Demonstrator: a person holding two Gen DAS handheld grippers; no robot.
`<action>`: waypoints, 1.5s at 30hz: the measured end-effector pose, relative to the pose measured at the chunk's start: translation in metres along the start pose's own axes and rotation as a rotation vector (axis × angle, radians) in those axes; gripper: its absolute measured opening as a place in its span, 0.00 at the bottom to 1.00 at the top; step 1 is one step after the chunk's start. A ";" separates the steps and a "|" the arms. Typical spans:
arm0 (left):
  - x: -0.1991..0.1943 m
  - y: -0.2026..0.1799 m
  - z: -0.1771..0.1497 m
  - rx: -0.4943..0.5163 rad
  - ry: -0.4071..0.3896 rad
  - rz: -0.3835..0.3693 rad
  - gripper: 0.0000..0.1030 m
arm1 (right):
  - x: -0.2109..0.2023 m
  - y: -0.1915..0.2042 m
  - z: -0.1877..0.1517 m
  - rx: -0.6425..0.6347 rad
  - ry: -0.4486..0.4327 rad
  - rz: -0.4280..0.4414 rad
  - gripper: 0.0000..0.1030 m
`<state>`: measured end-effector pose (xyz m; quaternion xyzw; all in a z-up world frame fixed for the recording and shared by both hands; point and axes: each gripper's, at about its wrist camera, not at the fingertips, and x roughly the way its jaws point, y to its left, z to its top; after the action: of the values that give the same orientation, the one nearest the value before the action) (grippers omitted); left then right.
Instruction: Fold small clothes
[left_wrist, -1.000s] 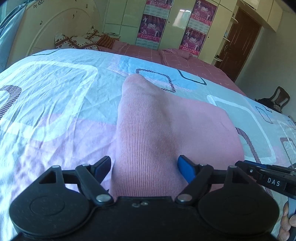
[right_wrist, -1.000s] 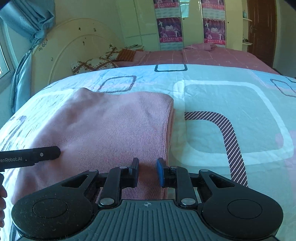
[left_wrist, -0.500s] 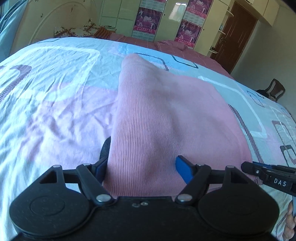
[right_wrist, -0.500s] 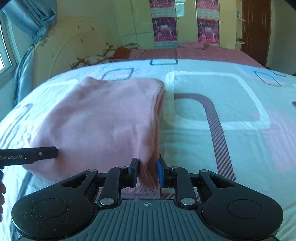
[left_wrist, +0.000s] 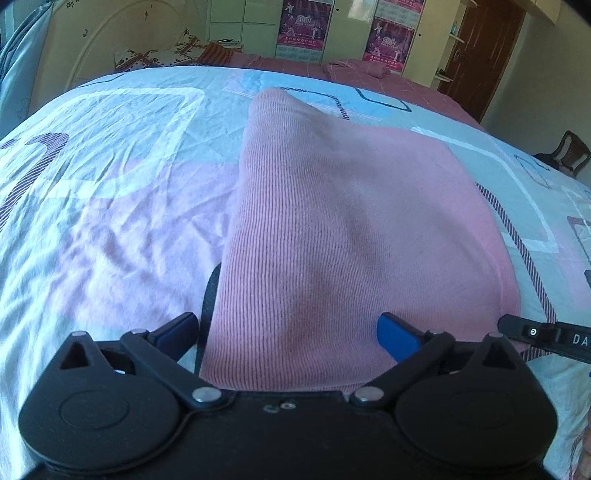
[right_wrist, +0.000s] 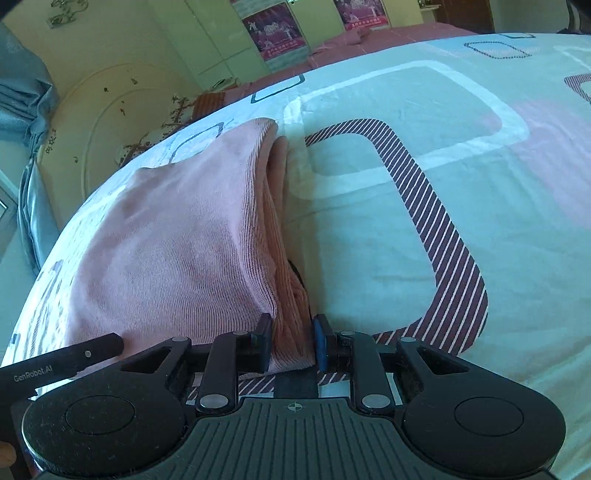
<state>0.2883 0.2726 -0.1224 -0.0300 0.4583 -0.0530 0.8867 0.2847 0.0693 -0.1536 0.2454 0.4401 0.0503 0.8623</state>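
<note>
A pink ribbed knit garment lies folded on the patterned bedsheet; it also shows in the right wrist view. My left gripper is open, its fingers wide apart, with the garment's near edge lying between and over them. My right gripper is shut on the garment's near right edge, which is lifted off the sheet. The right gripper's tip shows at the right edge of the left wrist view. The left gripper's tip shows at the lower left of the right wrist view.
The bedsheet spreads wide on both sides of the garment. A cream headboard and pillows stand at the far end. Wardrobe doors with posters, a dark door and a chair lie beyond the bed.
The right gripper has closed on the garment's edge and lifted it, tilting its view. The garment's near edge has come up over the left gripper, whose fingers stay apart.
</note>
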 end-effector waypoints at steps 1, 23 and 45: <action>0.001 -0.002 0.001 0.005 0.005 0.016 1.00 | 0.000 0.000 0.000 -0.003 0.000 0.002 0.21; -0.024 -0.012 -0.020 -0.059 -0.037 0.136 0.99 | 0.003 0.027 -0.002 -0.222 -0.013 -0.110 0.24; -0.252 -0.087 -0.112 0.043 -0.196 0.183 0.95 | -0.216 0.048 -0.097 -0.303 -0.196 0.077 0.96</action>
<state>0.0464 0.2160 0.0257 0.0260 0.3692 0.0214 0.9288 0.0839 0.0823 -0.0204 0.1330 0.3318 0.1249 0.9255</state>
